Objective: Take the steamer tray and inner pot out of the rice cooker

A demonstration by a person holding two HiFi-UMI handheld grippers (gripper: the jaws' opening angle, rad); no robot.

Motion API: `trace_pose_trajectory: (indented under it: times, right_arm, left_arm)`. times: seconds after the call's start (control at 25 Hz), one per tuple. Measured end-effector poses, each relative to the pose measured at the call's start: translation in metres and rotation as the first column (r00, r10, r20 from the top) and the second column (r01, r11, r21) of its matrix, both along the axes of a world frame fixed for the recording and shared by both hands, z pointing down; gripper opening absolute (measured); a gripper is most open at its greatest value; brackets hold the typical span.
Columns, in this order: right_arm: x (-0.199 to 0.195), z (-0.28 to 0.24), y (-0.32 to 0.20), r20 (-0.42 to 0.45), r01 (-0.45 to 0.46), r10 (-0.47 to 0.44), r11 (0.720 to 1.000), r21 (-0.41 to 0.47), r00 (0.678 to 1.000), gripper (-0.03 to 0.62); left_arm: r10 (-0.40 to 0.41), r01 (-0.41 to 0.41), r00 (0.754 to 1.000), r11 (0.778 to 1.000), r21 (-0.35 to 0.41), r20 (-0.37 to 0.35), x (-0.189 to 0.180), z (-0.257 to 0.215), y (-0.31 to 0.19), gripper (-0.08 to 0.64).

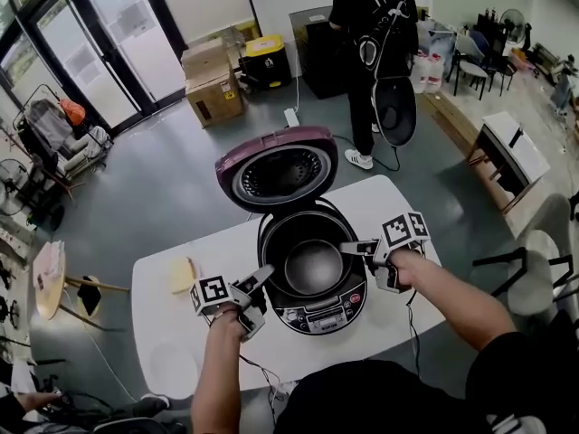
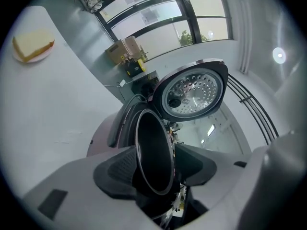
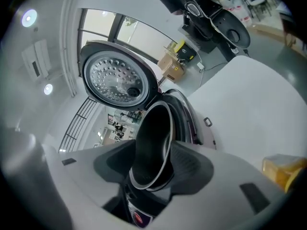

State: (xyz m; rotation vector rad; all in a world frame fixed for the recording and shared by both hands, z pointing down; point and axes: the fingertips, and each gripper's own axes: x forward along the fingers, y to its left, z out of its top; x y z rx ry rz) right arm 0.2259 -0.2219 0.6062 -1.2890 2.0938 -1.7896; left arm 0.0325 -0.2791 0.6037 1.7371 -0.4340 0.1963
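While both grippers hang at its rim, the pot [image 1: 313, 265] sits low in the cooker [image 1: 318, 316], near the front edge of the white table [image 1: 163, 333]. It is a round, dark-walled bowl with a thin bright lip and a paler flat bottom.

The left gripper [image 2: 152, 164] meets the pot's left side and the right gripper [image 3: 154, 164] its right side. Each is rolled on edge, so one jaw lies above the other. On both, the jaws stand about half apart and straddle the near lip, with the upper jaw over the pot's mouth and the lower one outside, under the lip. The lower pad is just beside the lip. From what I can see, neither pair is clamped on it.

Behind the pot the maroon lid [image 1: 277, 168] stands open, showing its silver perforated inner plate. A yellow block [image 1: 184, 274] lies on a small plate to the left of the cooker. Farther back on the grey floor are cardboard boxes [image 1: 213, 84] by the glass doors and a person in black [image 1: 371, 25].
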Motion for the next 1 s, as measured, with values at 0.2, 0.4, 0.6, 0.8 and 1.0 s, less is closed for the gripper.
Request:
trace_pose_trajectory:
  times: [0.2,0.4,0.6,0.8,1.0]
  right_arm:
    - [0.000,0.000,-0.004,0.007,-0.009,0.009,1.000,-0.005,1.000,0.206]
    - [0.004,0.007,-0.003,-0.041,-0.025,0.024,0.999,-0.022,0.999,0.147]
    - [0.013,0.015,-0.003,-0.102,-0.071,0.064,0.995,-0.063,0.993,0.029]
    - [0.012,0.003,-0.005,-0.097,-0.116,0.114,0.993,-0.016,0.989,0.025]
    - [0.011,-0.027,0.002,-0.072,-0.171,0.175,0.984,0.054,0.982,0.022]
  left_arm:
    - [0.026,-0.026,0.999,1.000,0.001,0.025,0.000,0.002,-0.007,0.208]
    - [0.023,-0.025,0.993,1.000,0.016,0.119,-0.005,0.015,-0.009,0.074]
    - [0.021,-0.026,0.988,0.999,0.031,0.153,-0.007,0.017,-0.011,0.015]
    - [0.004,-0.011,0.990,0.999,0.049,0.138,-0.009,0.009,-0.012,0.015]
    - [-0.012,0.003,0.996,0.995,0.099,0.086,-0.011,-0.018,-0.005,0.015]
